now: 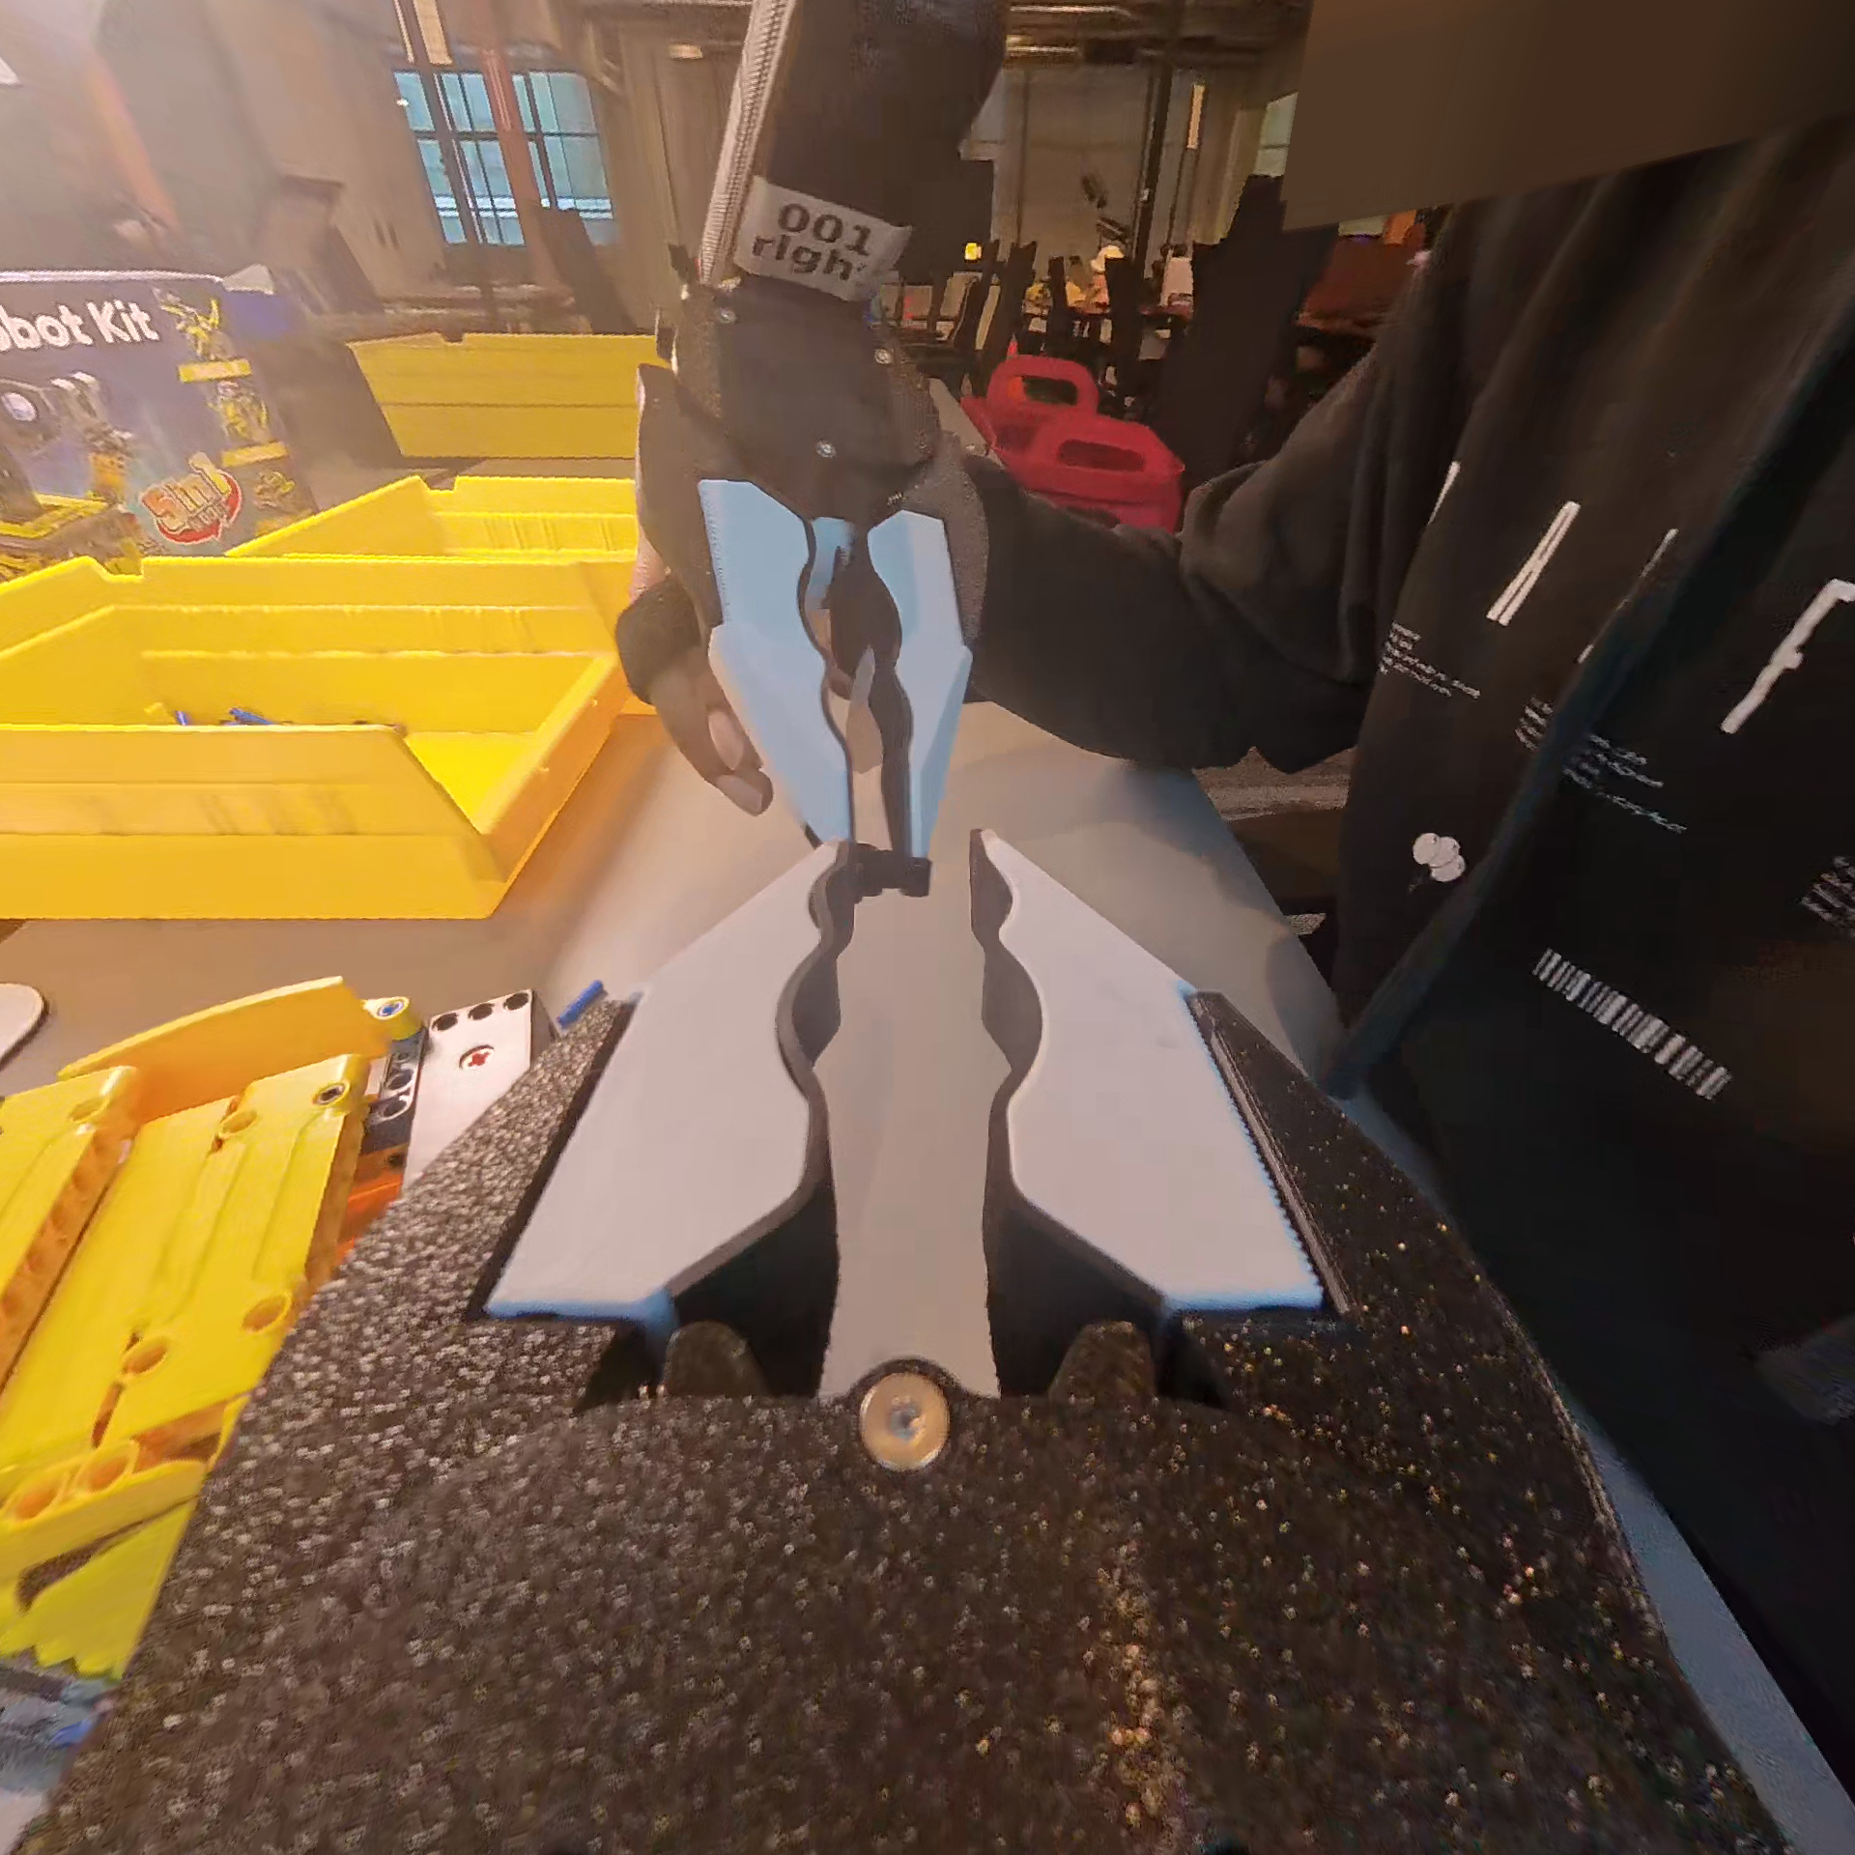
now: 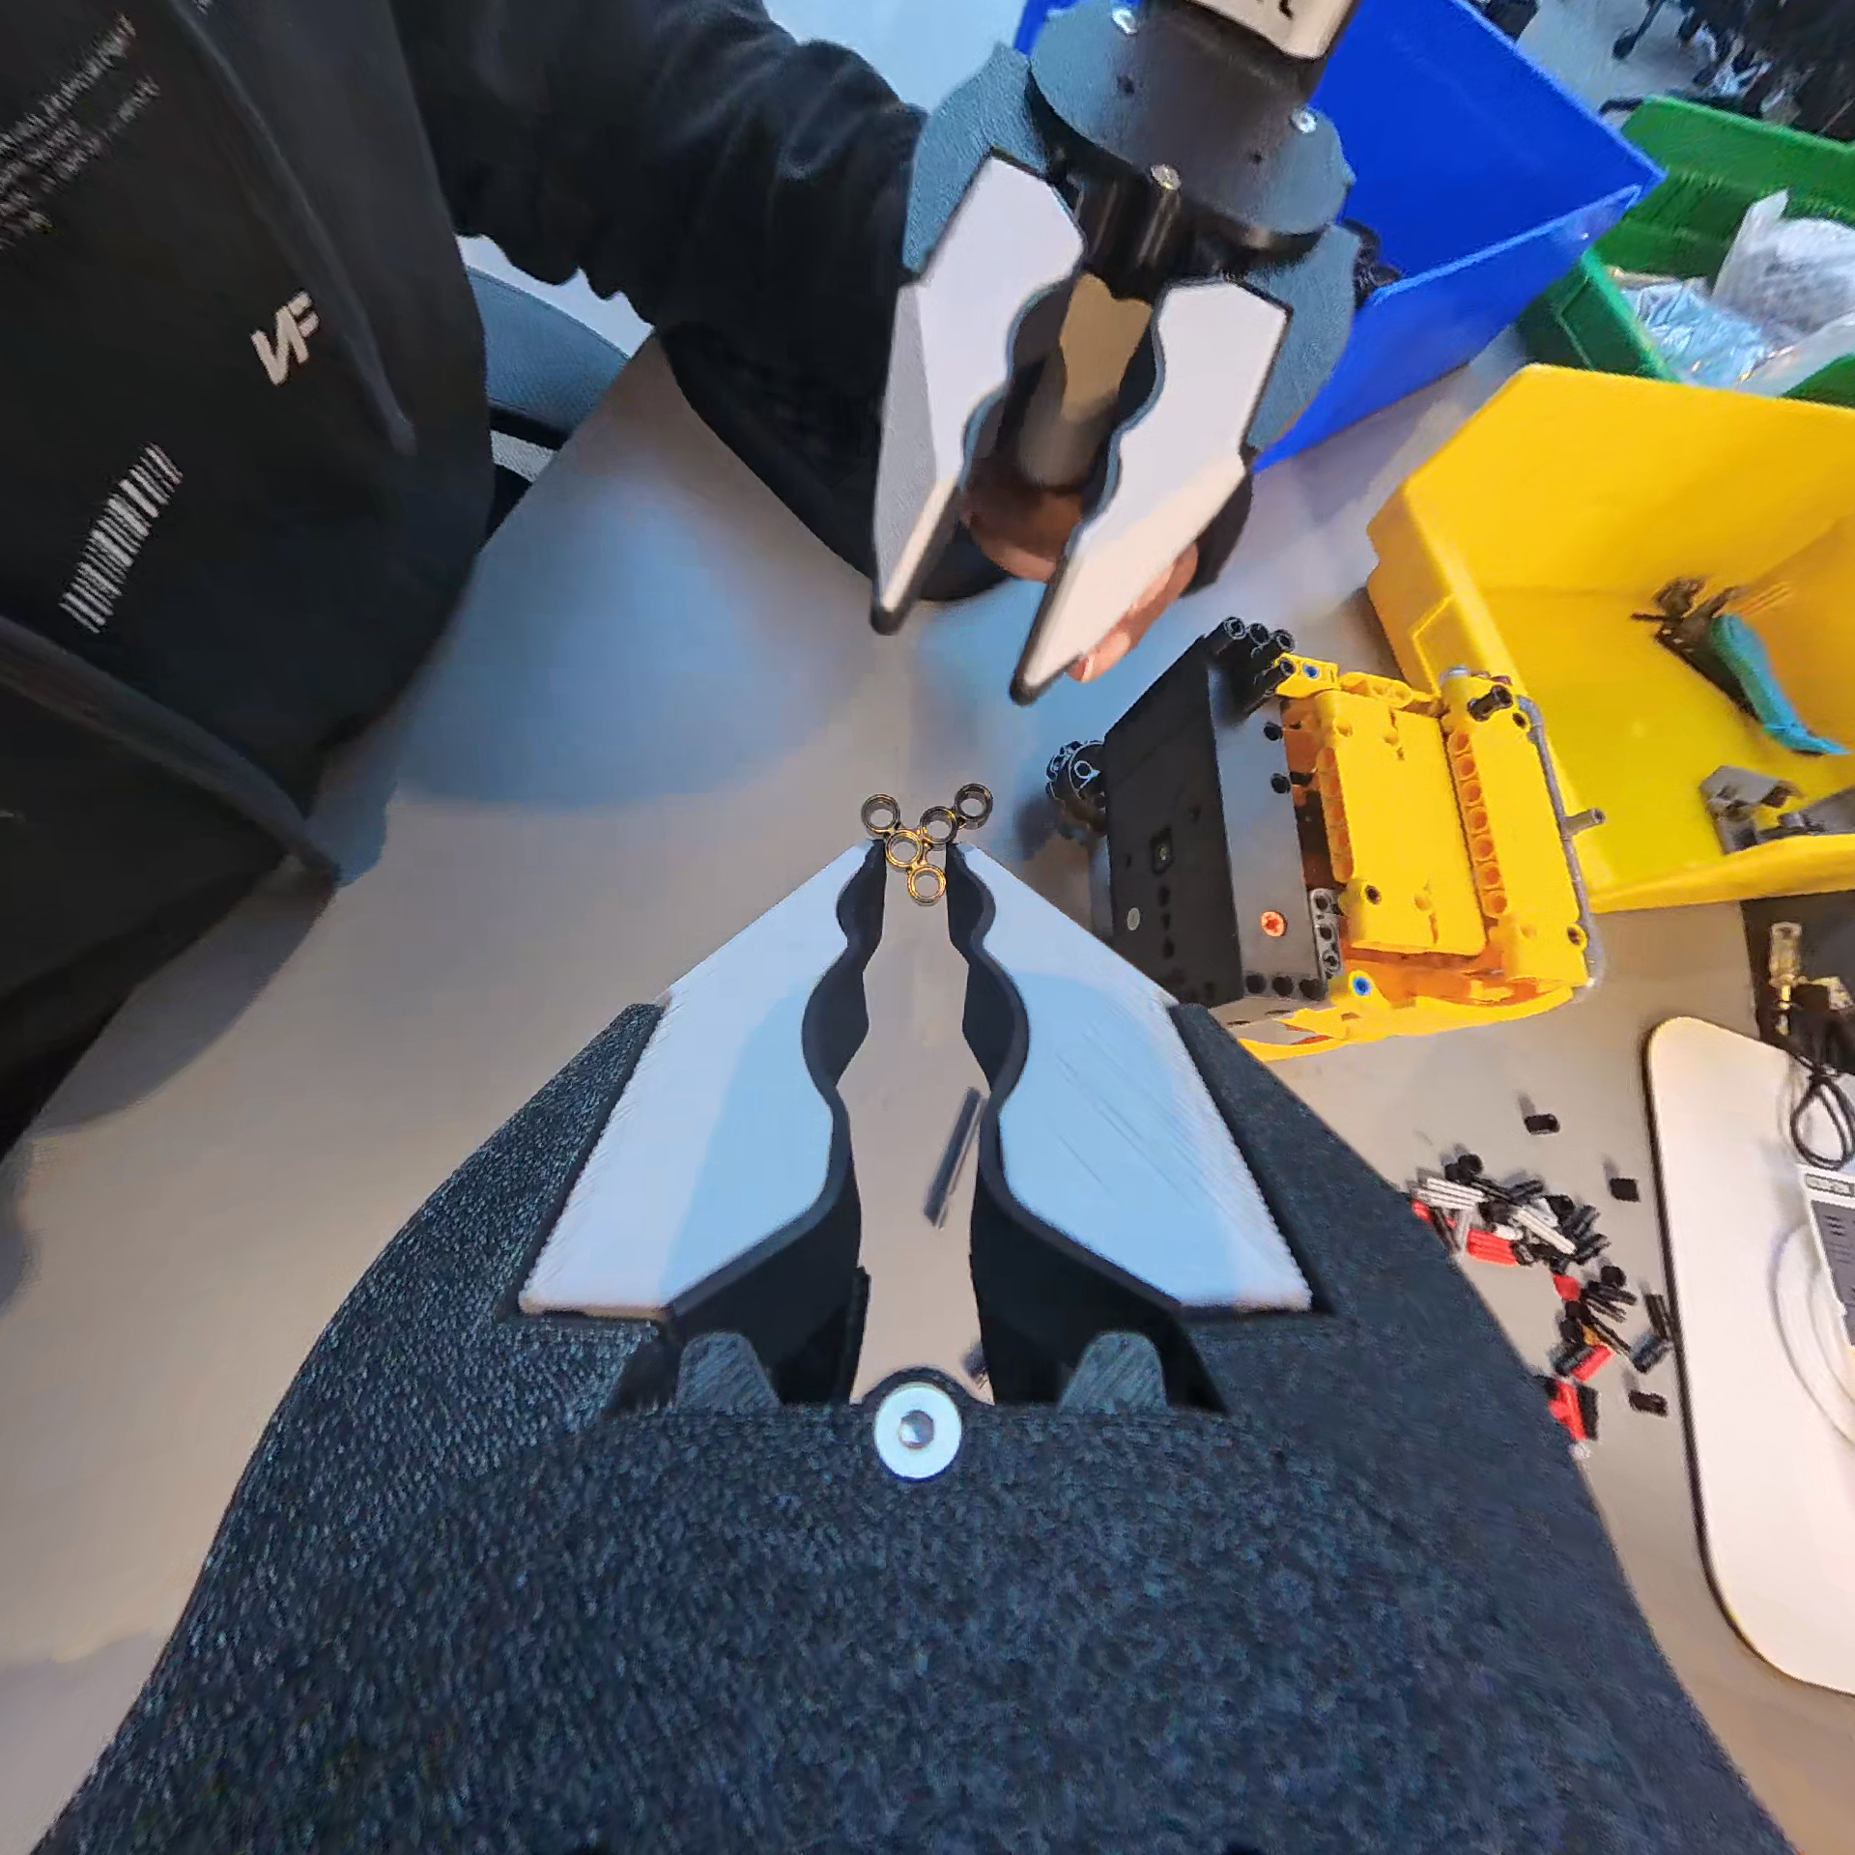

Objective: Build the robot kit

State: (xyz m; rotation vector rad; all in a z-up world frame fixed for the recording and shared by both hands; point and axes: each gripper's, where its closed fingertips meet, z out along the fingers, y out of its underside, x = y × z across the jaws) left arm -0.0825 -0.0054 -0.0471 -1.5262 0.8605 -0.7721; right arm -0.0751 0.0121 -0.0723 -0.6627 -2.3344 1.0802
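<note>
Right gripper (image 2: 915, 853), black speckled body with pale grey finger plates, is clamped at the very tips on a small black plastic connector piece made of several joined rings (image 2: 923, 838); the piece sticks out past the tips, lifted clear of the grey tabletop (image 2: 602, 703). In the left wrist view the same piece (image 1: 891, 869) hangs from the right gripper's tips, touching or just beside the tip of the left gripper's left finger (image 1: 703, 1084). Left gripper (image 1: 908, 853) has its jaws parted with a clear gap, nothing between them; in the right wrist view it (image 2: 954, 652) hangs tilted above the table, a hand (image 2: 1064, 562) behind its fingers. Just right of the right gripper's tips stands a yellow and black building-brick assembly (image 2: 1345, 853) on the table; the left wrist view shows it (image 1: 181, 1255) at lower left. Nearer the right edge lies a scatter of small black, red and grey plastic pins (image 2: 1546, 1275), beside a white rounded board (image 2: 1747, 1506) with cables on it. Past the assembly sits a yellow plastic bin (image 2: 1506, 542) holding some dark and teal parts; farther off, a blue bin (image 2: 1455, 201) and a green bin (image 2: 1706, 171). Left wrist view: yellow divided trays (image 1: 301, 703) on the left, a printed kit box (image 1: 130, 422) behind them, red plastic containers (image 1: 1084, 452) farther back. A person in a black printed sweatshirt (image 1: 1556, 703) stands close.
</note>
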